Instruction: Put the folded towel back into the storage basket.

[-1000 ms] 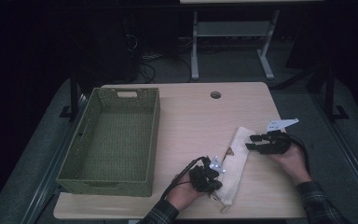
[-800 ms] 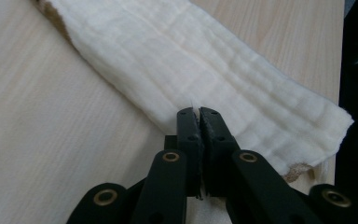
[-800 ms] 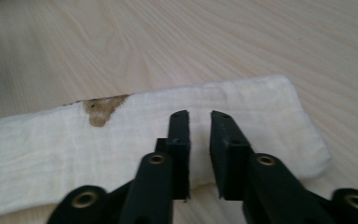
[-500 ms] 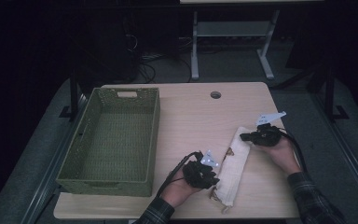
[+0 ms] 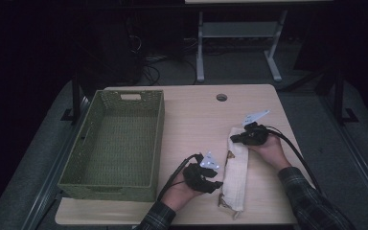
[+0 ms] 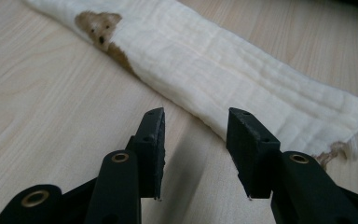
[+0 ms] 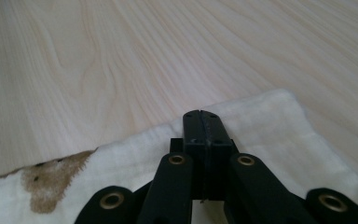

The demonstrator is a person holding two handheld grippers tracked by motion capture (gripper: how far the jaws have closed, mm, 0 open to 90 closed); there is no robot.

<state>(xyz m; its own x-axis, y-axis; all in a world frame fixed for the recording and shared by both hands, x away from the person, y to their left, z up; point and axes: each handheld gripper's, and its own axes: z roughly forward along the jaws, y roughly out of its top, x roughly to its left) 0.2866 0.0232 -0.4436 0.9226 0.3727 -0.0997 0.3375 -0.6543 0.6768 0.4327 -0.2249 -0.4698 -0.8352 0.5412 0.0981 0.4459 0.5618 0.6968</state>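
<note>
The folded white cloth [image 5: 235, 172] is lying lengthwise near the table's front edge. The right gripper [image 5: 234, 139] is pinching its far end closed; the left gripper [image 6: 193, 154] is opening just beside its near end, nothing between the jaws.

"Where was the top camera?"

"High up on the person's side. It looked forward and down at the whole counter [image 5: 191, 110], the green basket [image 5: 112, 143] and the floor behind."

"And the small ones?"

"One rode on the left gripper [image 6: 196, 154]. It sat low and very close to the wood, and looked along its jaws at the long white cloth [image 6: 242, 70]. The other rode on the right gripper [image 7: 201, 122]. It was close too, right over the cloth's edge, looking across bare wood."

"What did they all see?"

"The same cloth [image 5: 235, 172] and the wood around it. Both small cameras also saw its brown bear picture [image 6: 98, 24]."
</note>
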